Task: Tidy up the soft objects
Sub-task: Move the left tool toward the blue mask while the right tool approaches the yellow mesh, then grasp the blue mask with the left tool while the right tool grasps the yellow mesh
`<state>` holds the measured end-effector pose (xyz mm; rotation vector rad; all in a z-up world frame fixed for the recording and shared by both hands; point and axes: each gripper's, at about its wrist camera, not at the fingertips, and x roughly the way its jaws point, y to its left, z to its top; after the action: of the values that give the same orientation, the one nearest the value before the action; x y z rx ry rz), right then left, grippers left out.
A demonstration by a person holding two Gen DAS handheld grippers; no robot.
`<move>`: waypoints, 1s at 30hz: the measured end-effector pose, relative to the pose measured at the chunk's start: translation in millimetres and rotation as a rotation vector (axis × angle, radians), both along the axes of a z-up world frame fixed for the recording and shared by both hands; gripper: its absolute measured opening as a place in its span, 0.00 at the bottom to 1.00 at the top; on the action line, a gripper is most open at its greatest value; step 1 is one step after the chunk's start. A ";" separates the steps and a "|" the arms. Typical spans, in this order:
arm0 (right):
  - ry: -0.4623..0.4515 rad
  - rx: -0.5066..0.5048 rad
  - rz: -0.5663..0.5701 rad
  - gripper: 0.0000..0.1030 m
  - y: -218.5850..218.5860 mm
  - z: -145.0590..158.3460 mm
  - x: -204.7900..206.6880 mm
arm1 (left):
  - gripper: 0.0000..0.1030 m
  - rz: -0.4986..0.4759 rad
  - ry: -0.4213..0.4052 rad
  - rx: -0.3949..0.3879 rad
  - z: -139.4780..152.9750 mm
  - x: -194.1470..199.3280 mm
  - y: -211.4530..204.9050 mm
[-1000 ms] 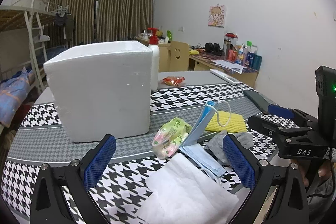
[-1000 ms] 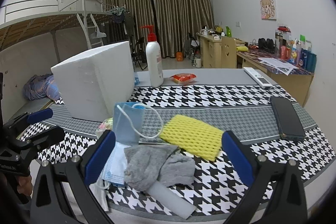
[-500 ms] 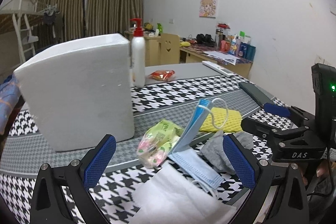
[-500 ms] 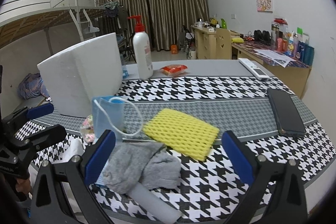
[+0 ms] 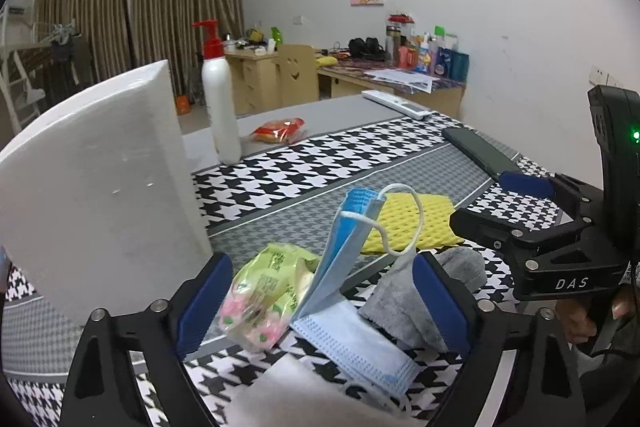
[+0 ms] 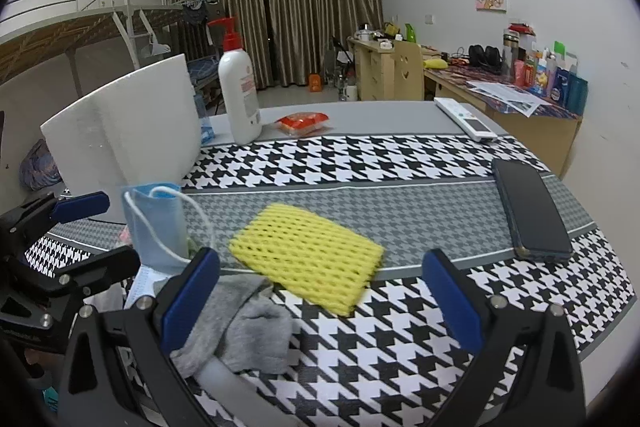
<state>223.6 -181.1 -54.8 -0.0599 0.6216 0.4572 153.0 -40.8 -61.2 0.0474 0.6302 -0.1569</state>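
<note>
Left wrist view: left gripper (image 5: 320,303) spread wide over face mask (image 5: 348,307).
Right gripper (image 6: 320,299), spread, frames yellow sponge (image 6: 308,259); only it shows whole phone (image 6: 528,211).

A dorm bedroom is showing: a metal loft bed (image 6: 80,23) is standing beside brown curtains (image 6: 320,3); a cluttered wooden desk (image 6: 520,99) is sitting right of them.

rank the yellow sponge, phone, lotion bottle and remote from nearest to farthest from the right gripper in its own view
1. Yellow sponge, just ahead of the right gripper, centre.
2. Phone, to the right.
3. Lotion bottle, far left, and remote, far right: too close to call.
</note>
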 end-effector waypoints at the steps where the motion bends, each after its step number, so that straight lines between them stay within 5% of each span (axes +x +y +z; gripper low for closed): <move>1: 0.002 0.001 -0.001 0.99 -0.7 -0.2 1.2 | 0.83 -0.003 0.006 0.002 -0.7 2.9 -1.0; 8: 0.021 -0.010 -0.002 0.99 0.1 -0.1 12.8 | 0.69 -0.034 0.039 -0.011 -5.2 12.1 -5.0; 22: 0.121 -0.051 0.002 0.84 7.5 -14.7 30.8 | 0.21 -0.069 0.108 -0.001 -15.4 22.1 -10.7; 30: 0.175 -0.104 0.005 0.68 16.4 -25.4 39.1 | 0.13 -0.072 0.125 -0.004 -17.9 23.5 -8.6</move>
<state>262.7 -164.6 -80.2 -0.1212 0.8175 0.4371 176.5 -49.4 -79.1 0.0562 0.7533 -0.2317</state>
